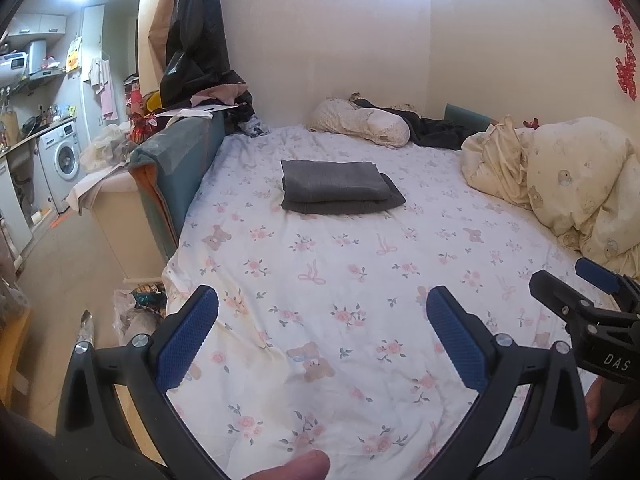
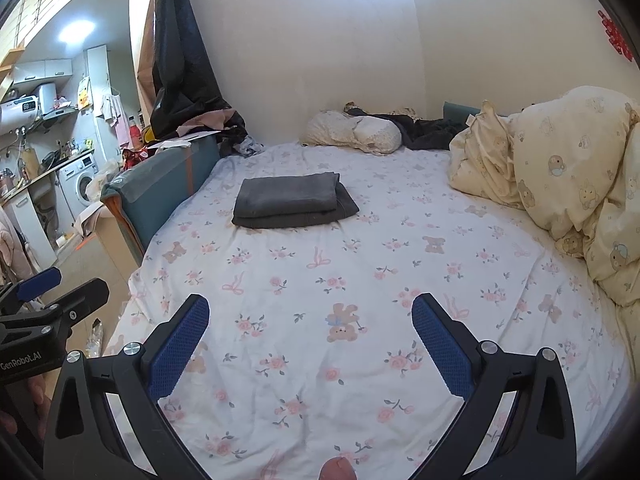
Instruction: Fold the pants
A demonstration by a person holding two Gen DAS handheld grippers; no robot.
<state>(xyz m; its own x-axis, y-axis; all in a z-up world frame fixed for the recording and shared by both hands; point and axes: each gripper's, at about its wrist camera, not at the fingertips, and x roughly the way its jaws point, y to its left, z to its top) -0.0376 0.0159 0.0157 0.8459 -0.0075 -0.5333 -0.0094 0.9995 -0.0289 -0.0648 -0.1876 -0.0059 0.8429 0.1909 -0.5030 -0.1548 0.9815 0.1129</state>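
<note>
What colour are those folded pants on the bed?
Dark grey, plain with no pattern; the folded pants show best in the left wrist view.

Colours and patterns on the bed

Pants: plain dark grey. Bed sheet: white, pink roses, bows, brown bears. Duvet at right edge: cream, apparently bear-printed. Gripper pads: blue, textured.

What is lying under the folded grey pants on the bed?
The folded grey pants rest directly on the flowered bedsheet, with nothing else visible around their edges. Whether anything small lies between pants and sheet cannot be seen, because the cloth covers that spot.
</note>
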